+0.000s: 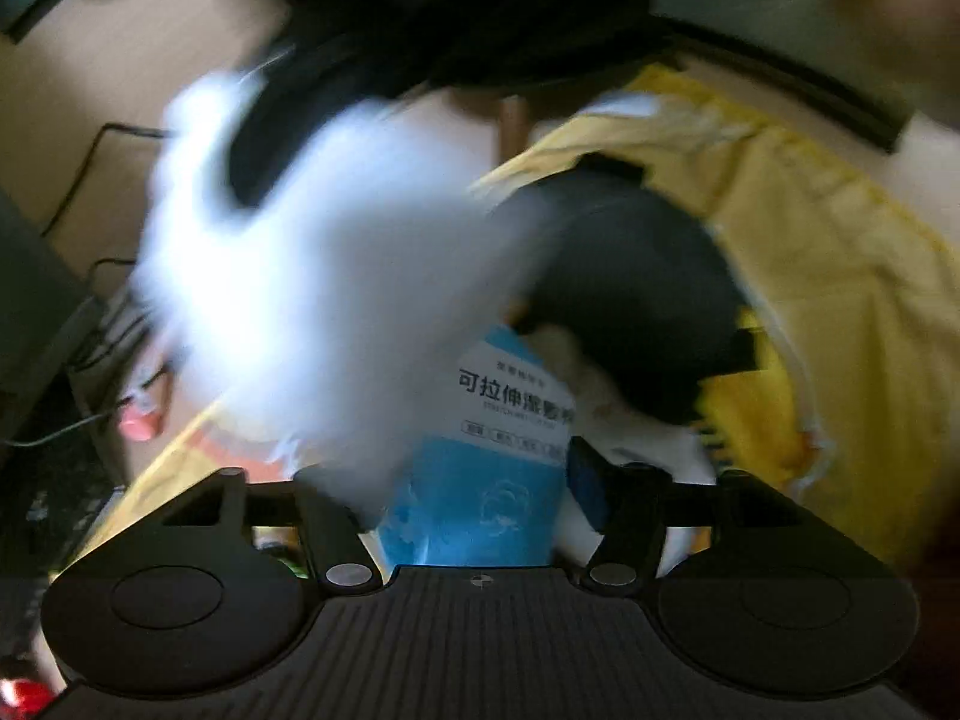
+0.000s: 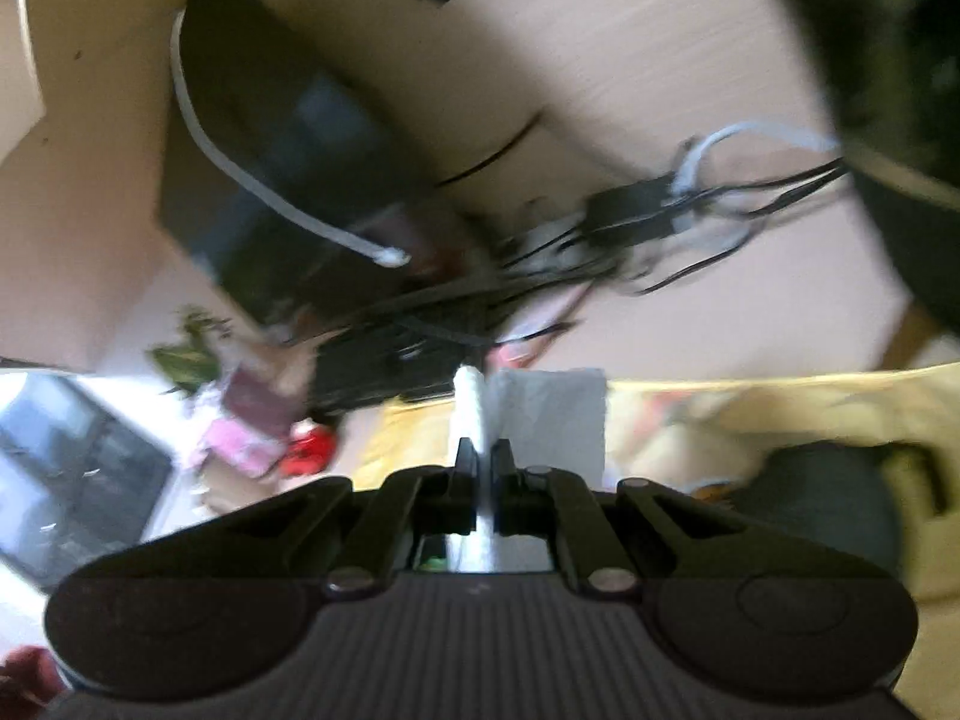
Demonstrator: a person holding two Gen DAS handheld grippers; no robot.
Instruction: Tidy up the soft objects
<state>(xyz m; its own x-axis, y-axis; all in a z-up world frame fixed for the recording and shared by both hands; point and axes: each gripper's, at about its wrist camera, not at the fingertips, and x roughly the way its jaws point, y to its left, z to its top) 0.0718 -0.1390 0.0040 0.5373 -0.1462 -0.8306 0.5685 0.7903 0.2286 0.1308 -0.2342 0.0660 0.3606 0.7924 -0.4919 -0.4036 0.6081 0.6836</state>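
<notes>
Our left tool (image 1: 465,480) has its fingers spread, and between them stands a blue and white packet (image 1: 492,468) with printed characters; we cannot tell whether the pads press on it. A blurred white fluffy thing (image 1: 324,276) fills the left and middle of the left wrist view, just above the left finger and partly in front of the packet. To the right of it a dark rounded soft object (image 1: 636,300) with black straps lies on a yellow cloth (image 1: 828,276), which spreads across the right half of that view. Beyond, at far left, black cables (image 1: 78,192) trail over the pale worktop (image 1: 120,72).

Our right tool (image 2: 483,456) has its fingers pressed together on a thin white sheet (image 2: 552,414), which stands up between the tips; one edge runs straight up from the tips and the rest hangs flat to the right of them. Behind the sheet the yellow cloth (image 2: 780,408) stretches to the right, with the dark rounded soft object (image 2: 822,498) lying on it at near right. Farther off we see a tangle of black cables (image 2: 600,246) and a white cable (image 2: 240,174) across a dark box (image 2: 270,138) on the worktop (image 2: 690,48). At near left a red item (image 2: 309,447) and a pink item (image 2: 240,438) are too blurred to identify.
</notes>
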